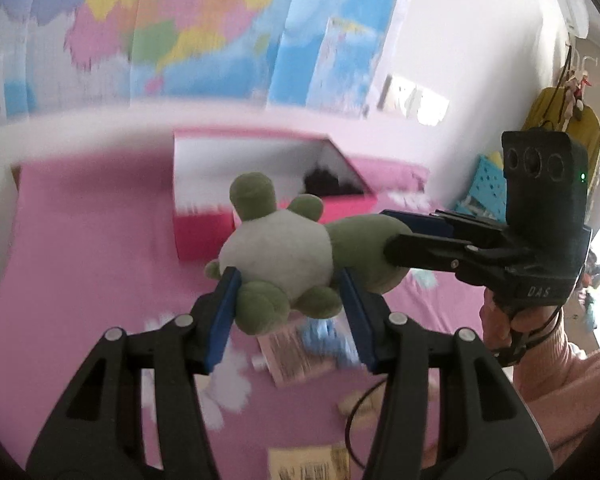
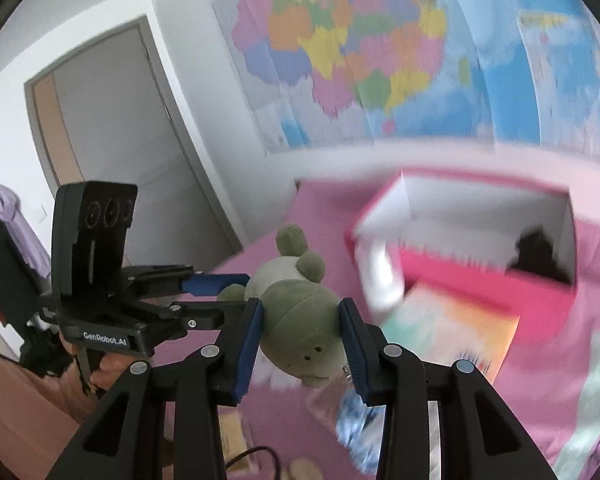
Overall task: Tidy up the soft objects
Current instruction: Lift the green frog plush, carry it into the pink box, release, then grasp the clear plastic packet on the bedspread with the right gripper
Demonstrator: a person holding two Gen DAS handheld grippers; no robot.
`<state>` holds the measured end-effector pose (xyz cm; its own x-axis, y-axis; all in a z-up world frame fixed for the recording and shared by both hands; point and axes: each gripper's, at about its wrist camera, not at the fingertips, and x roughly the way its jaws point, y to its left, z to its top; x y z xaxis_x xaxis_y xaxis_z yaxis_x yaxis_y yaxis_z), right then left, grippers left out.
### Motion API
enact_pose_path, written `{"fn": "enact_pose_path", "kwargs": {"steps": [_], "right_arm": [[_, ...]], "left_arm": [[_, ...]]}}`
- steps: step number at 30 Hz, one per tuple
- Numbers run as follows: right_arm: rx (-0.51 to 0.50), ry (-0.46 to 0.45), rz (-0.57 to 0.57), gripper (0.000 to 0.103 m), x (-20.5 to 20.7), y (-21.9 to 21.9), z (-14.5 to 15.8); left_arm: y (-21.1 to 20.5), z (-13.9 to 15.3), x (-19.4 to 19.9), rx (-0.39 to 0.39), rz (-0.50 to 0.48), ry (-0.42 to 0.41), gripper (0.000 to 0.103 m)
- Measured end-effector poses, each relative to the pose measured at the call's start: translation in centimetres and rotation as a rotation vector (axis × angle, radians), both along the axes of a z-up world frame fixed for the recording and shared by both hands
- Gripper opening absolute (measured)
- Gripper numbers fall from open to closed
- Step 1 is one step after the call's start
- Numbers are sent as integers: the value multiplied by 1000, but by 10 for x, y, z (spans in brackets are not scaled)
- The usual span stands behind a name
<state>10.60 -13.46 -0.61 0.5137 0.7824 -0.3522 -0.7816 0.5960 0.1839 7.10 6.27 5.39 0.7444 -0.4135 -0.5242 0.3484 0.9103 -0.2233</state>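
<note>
Both grippers held one green-and-white plush toy [image 1: 284,252] in the air above the pink bedspread [image 1: 80,280]: the left gripper [image 1: 288,284] pinched its body and legs, the right gripper [image 2: 300,312] squeezed its head. Behind stood an open pink box [image 1: 204,228].

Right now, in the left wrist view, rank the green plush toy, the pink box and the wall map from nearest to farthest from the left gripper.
1. Green plush toy: clamped between the left gripper's pads, lifted off the pink bed.
2. Pink box: open, on the bed behind the toy.
3. Wall map: on the wall behind the bed.
</note>
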Motion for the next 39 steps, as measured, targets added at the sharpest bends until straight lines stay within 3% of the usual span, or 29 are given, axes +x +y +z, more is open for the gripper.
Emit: {"fn": "enact_pose_path", "kwargs": {"steps": [5, 10, 20, 22, 25, 29, 34, 39], "right_arm": [[55, -59, -11, 39, 31, -2, 38], [80, -46, -40, 39, 75, -3, 57], [79, 122, -77, 39, 173, 14, 25], [59, 158, -105, 42, 187, 18, 15], [15, 189, -162, 42, 197, 20, 2], [4, 185, -193, 42, 186, 7, -3], [43, 182, -159, 47, 150, -19, 3], [31, 153, -111, 52, 101, -34, 8]], "left_arm": [[-7, 29, 38, 51, 38, -61, 53], [-7, 31, 91, 67, 77, -23, 53], [1, -17, 169, 64, 147, 133, 53], [4, -24, 174, 53, 159, 161, 45], [9, -27, 171, 41, 171, 166, 45], [13, -17, 150, 59, 191, 103, 46], [13, -6, 114, 52, 157, 39, 58], [3, -7, 76, 69, 97, 11, 59]]}}
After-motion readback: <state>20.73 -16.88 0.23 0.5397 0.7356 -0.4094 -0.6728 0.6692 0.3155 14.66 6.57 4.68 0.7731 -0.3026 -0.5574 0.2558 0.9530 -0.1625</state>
